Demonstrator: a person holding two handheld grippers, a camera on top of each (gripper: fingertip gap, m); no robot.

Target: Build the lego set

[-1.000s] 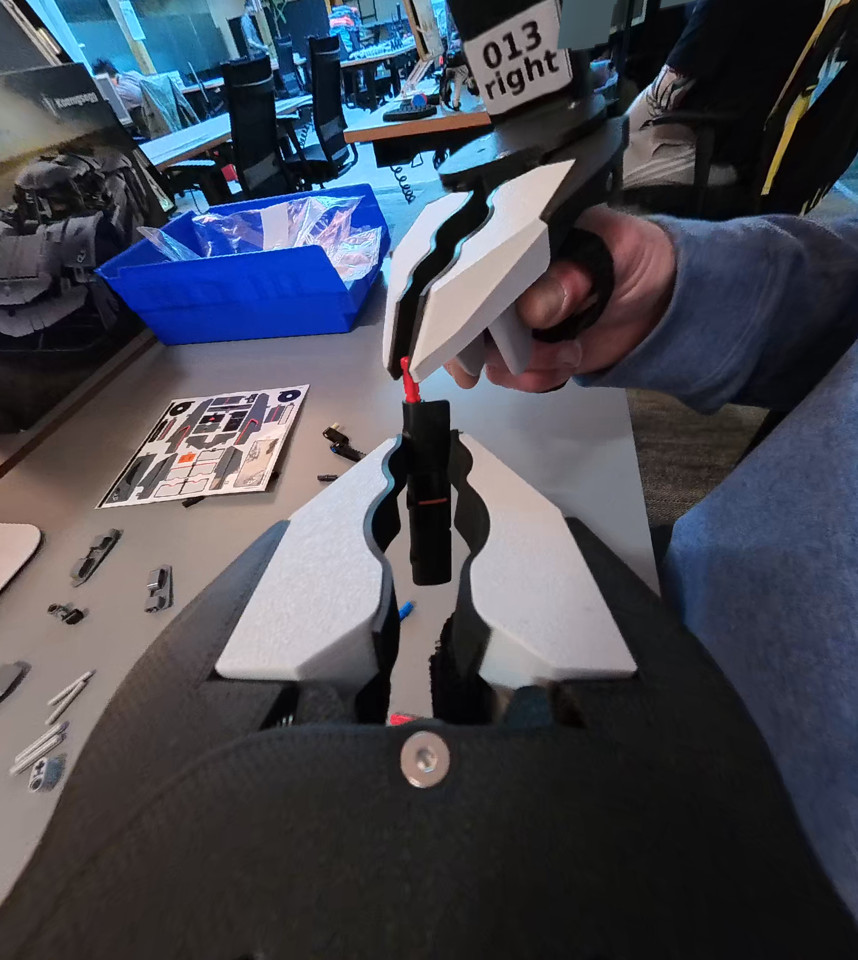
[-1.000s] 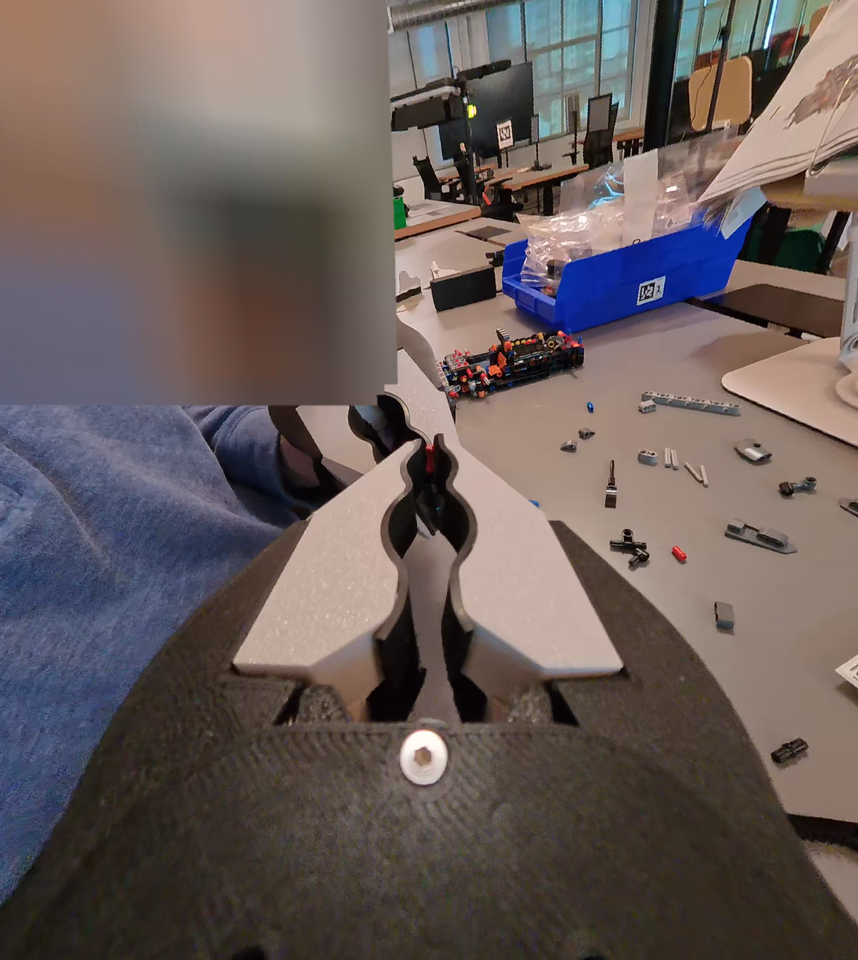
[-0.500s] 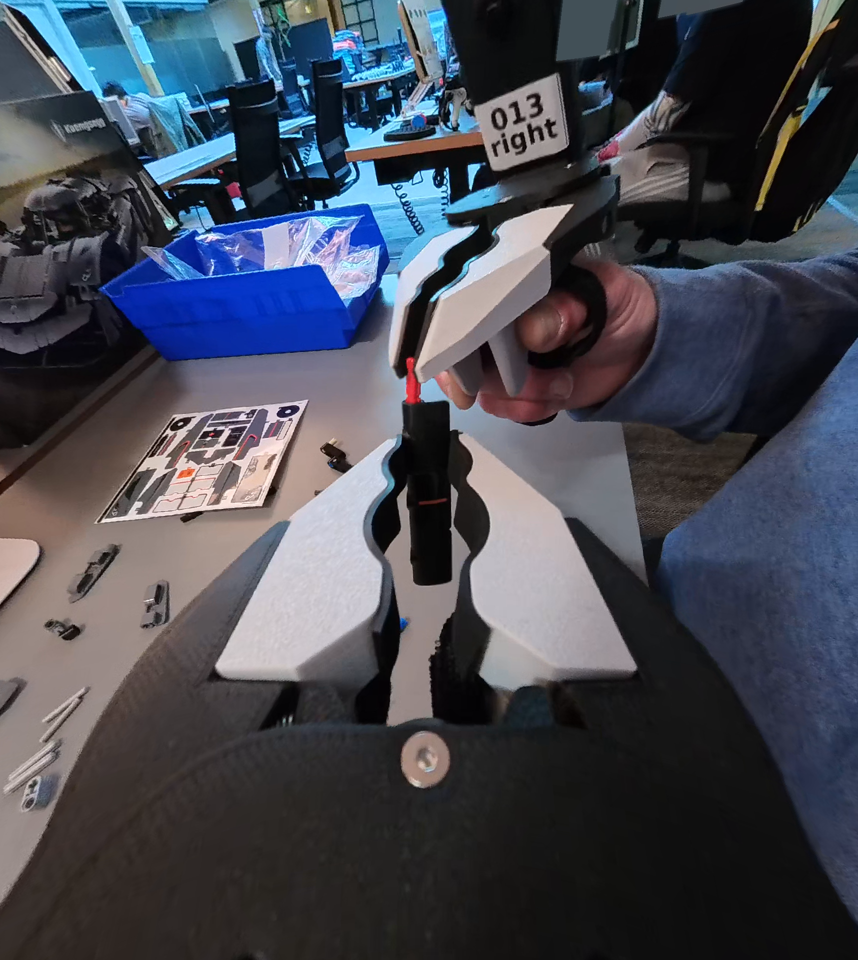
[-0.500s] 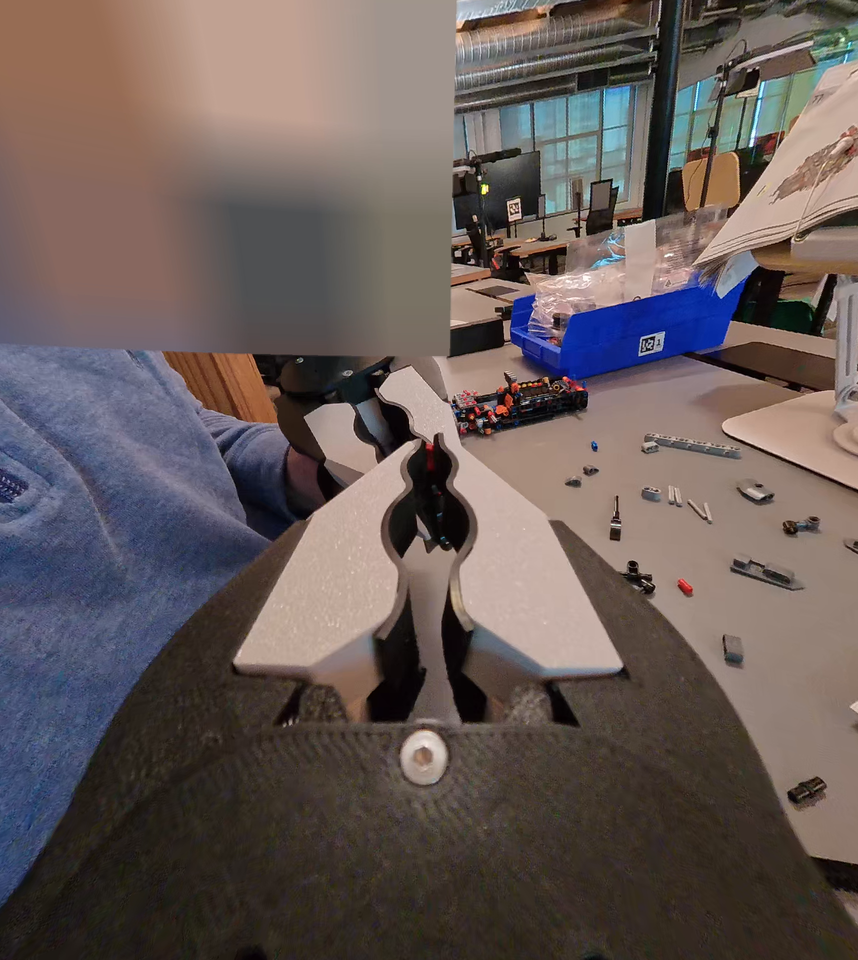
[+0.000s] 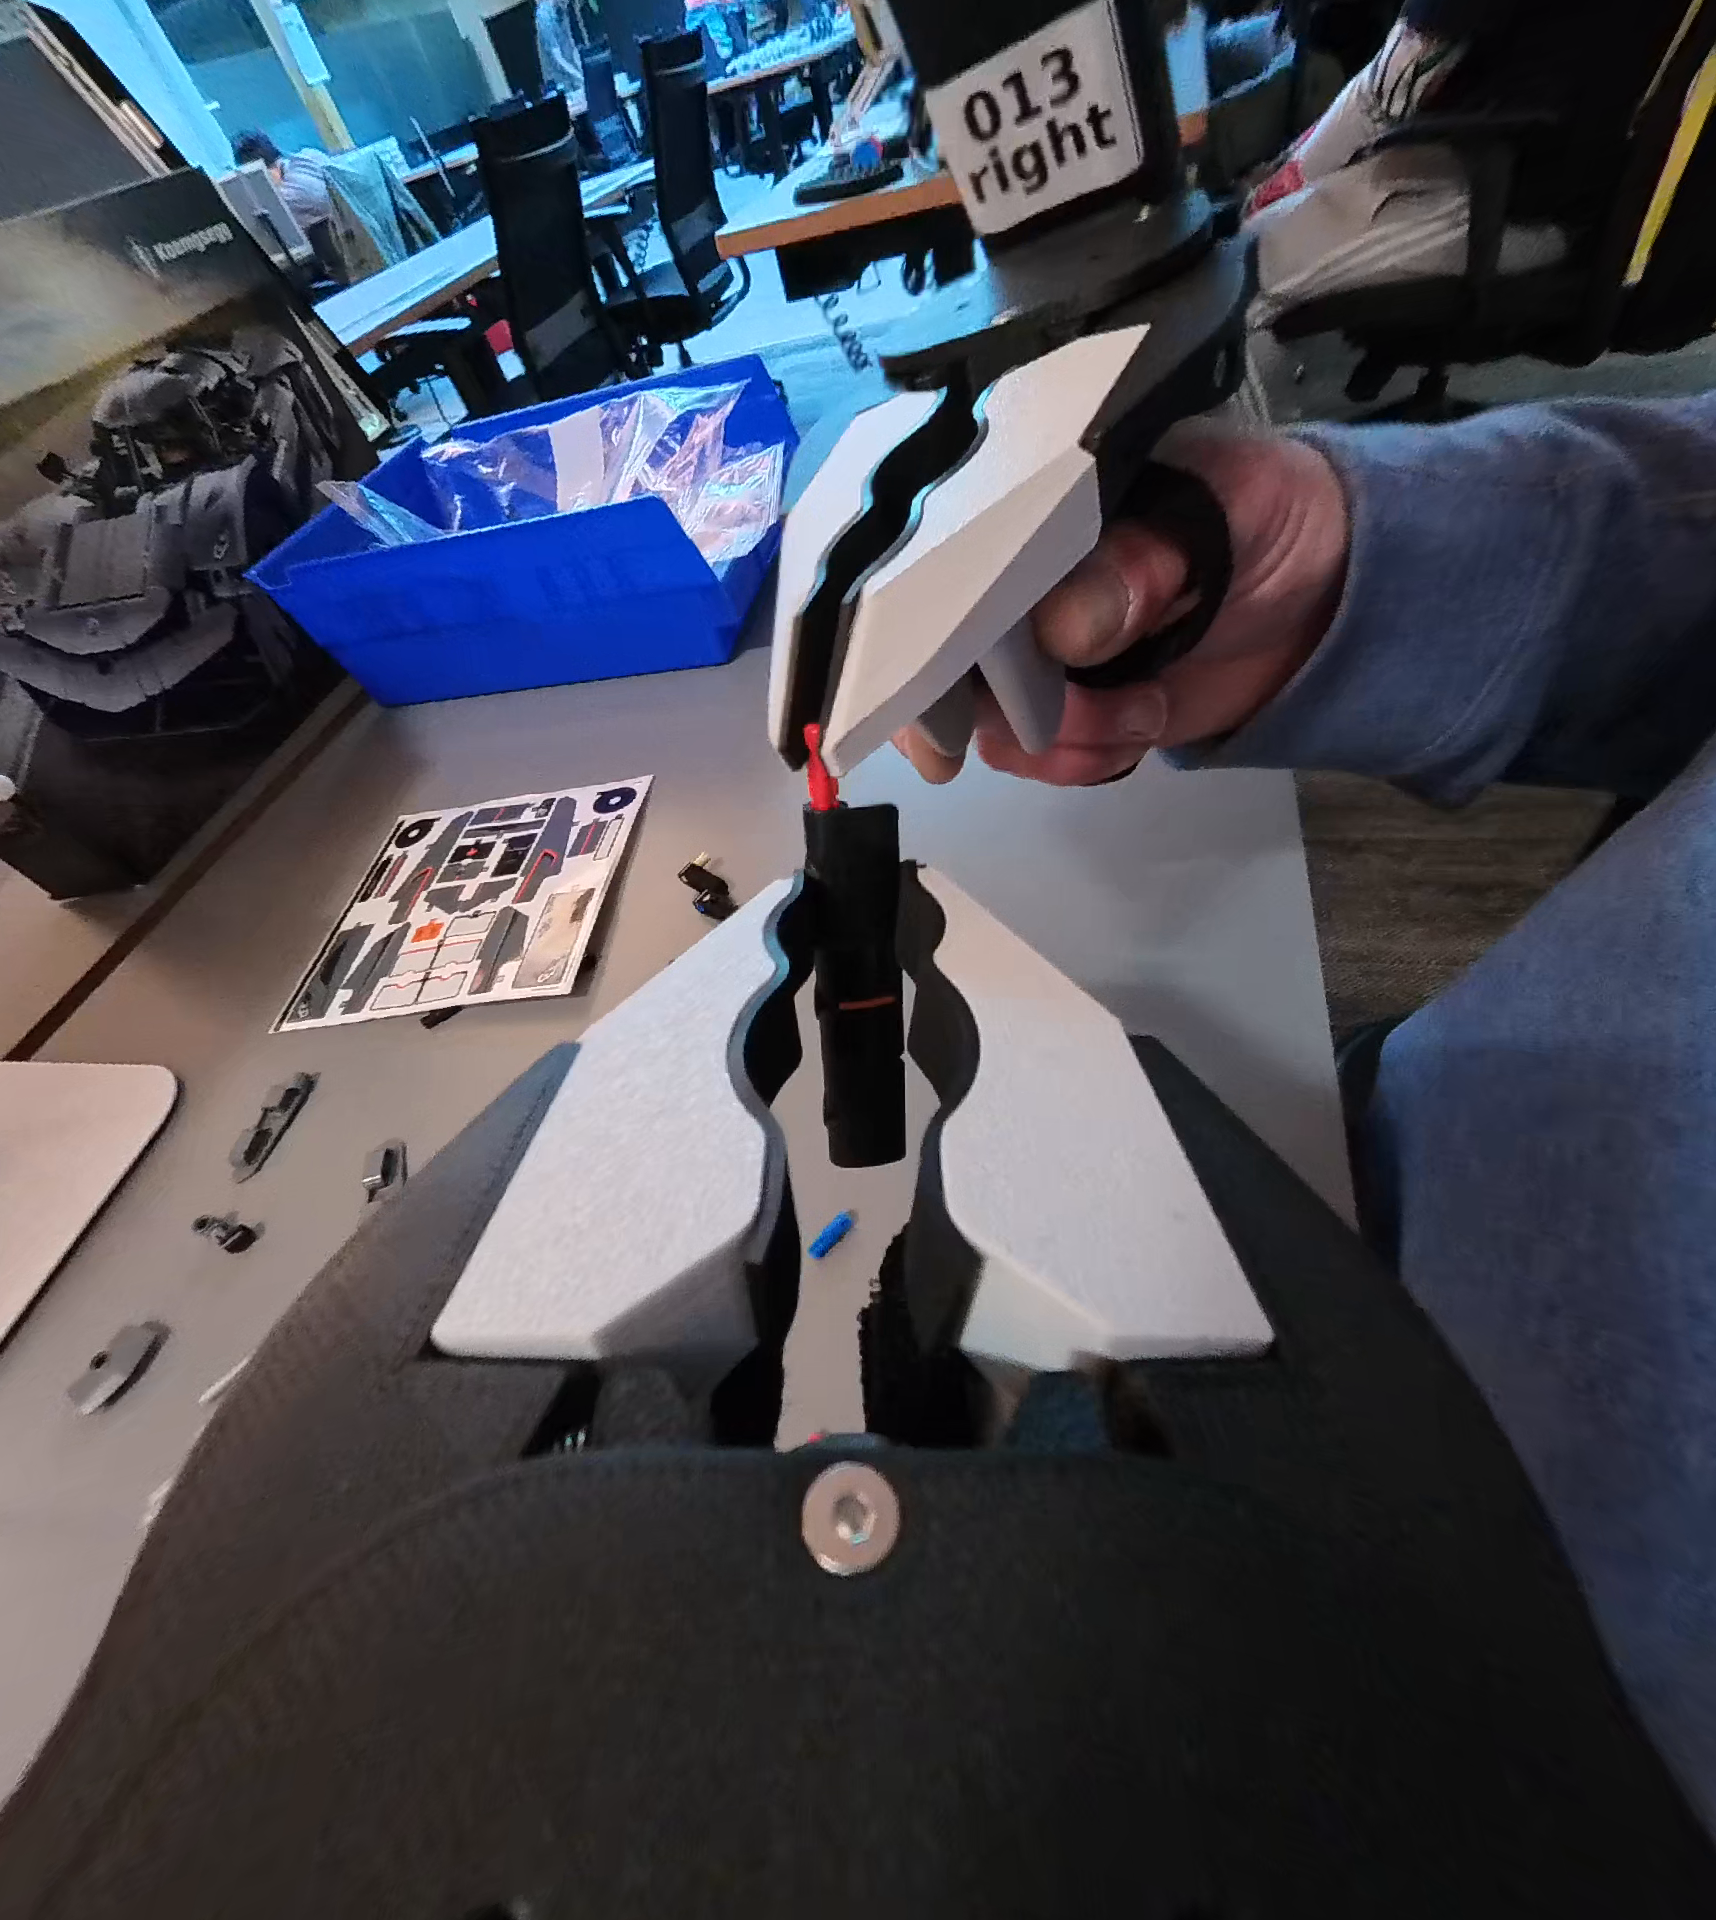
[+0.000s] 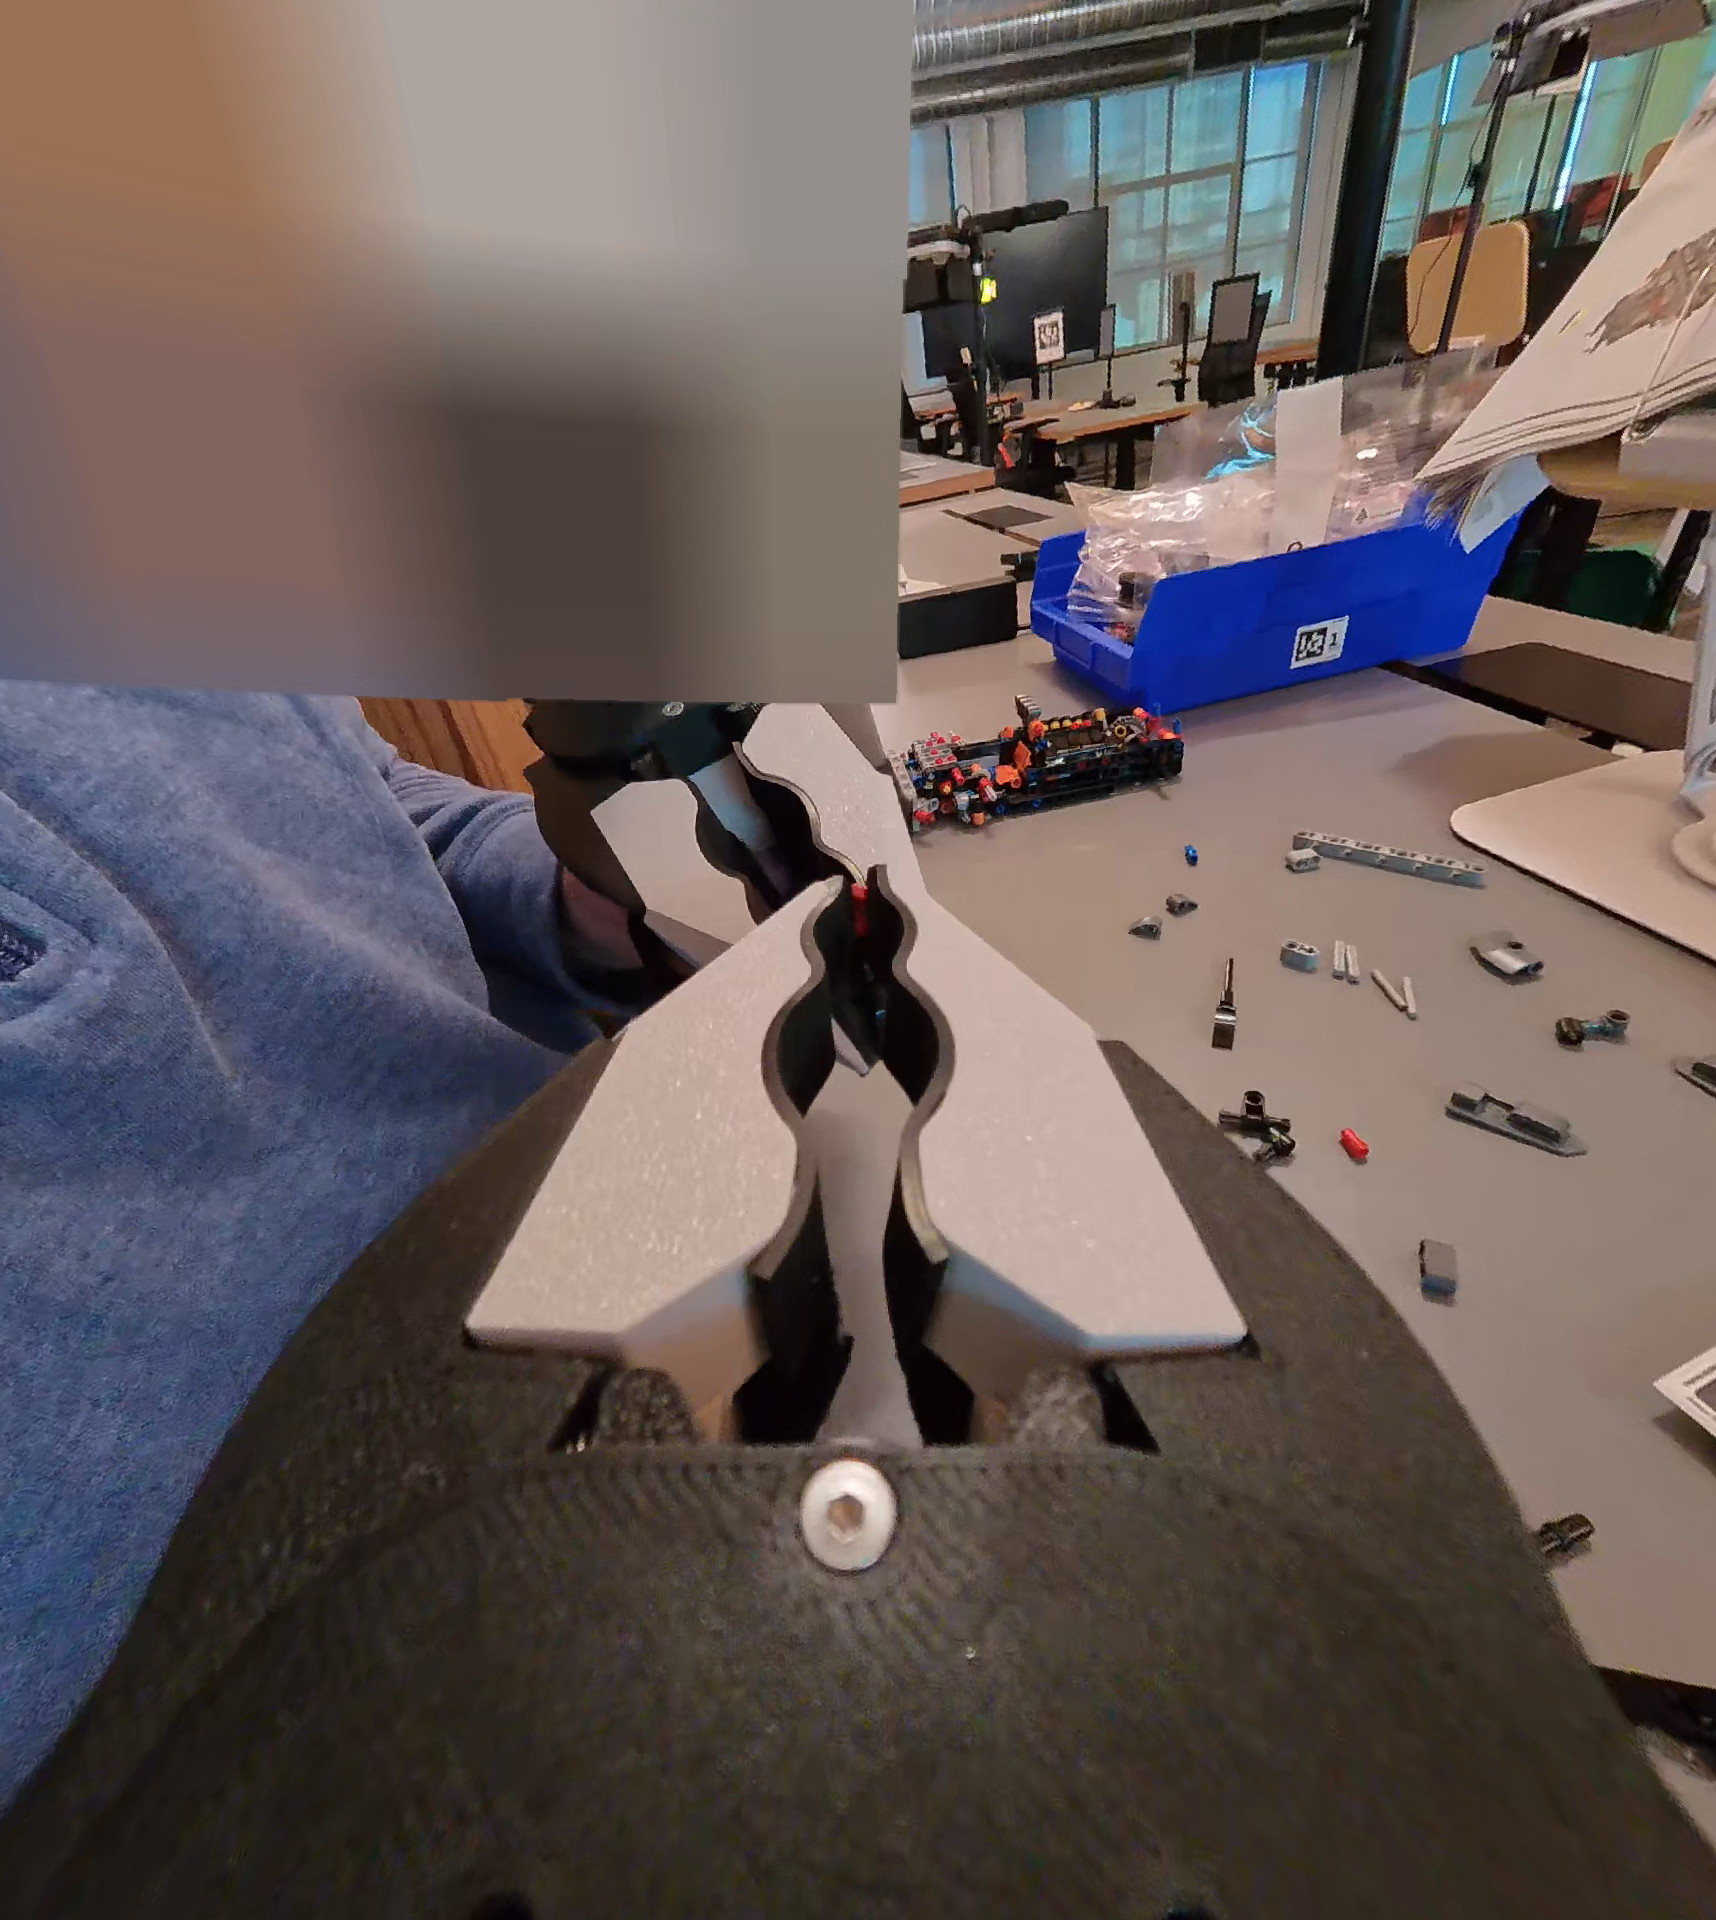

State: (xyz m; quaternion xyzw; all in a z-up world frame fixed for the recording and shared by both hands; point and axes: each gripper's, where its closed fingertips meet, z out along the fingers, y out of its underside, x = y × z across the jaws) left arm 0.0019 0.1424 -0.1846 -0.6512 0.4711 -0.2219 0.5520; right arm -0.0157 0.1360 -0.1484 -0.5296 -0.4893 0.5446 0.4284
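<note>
Red pin point(image 5: 816, 771), pinched in the closed right gripper point(image 5: 807, 750) at frame centre, meets the top of the black piece point(image 5: 854, 987) clamped upright by the left gripper point(image 5: 849, 904). Judging by the many loose parts point(image 6: 1508, 1117) scattered on the table point(image 6: 1249, 1403), much building remains. Only the right wrist view shows the partly built chassis point(image 6: 1041, 756) upper centre; only the left shows the sticker sheet point(image 5: 469, 904).

claw point(image 5: 849, 935): 2 grey fingers | black textured body | blue sleeve point(image 5: 1560, 582)
</note>
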